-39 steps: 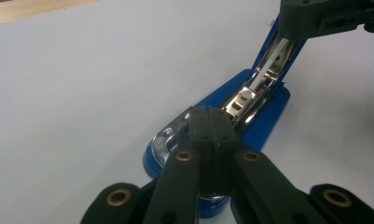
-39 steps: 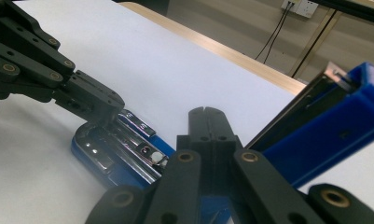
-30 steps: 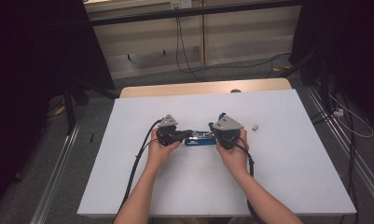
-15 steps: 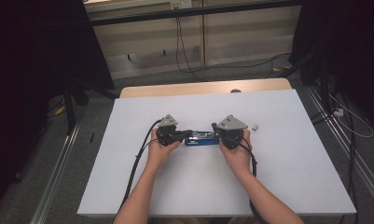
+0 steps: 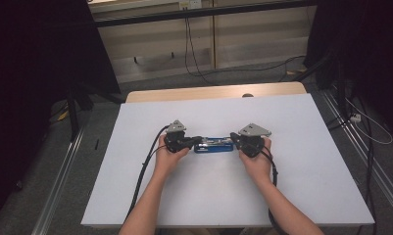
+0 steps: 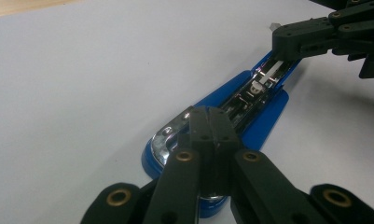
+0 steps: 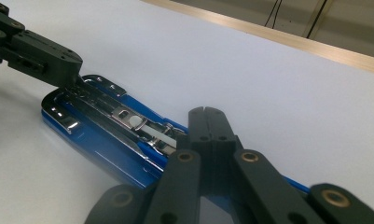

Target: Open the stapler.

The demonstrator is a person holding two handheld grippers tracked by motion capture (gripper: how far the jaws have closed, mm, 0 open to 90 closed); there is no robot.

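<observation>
At table centre lies a blue stapler, opened flat with its metal magazine up. The left gripper and right gripper press on opposite ends with jaws closed, gripping nothing, probably to pin it steady. The white tabletop is otherwise nearly bare; dim room, cables beyond.

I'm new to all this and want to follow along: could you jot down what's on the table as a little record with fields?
Object: blue stapler, lying flat, metal staple track showing
Surface: white table
Left gripper: jaws together, pressing on one end of the stapler
Right gripper: jaws together, over the opposite end
Hands: one behind each gripper
</observation>
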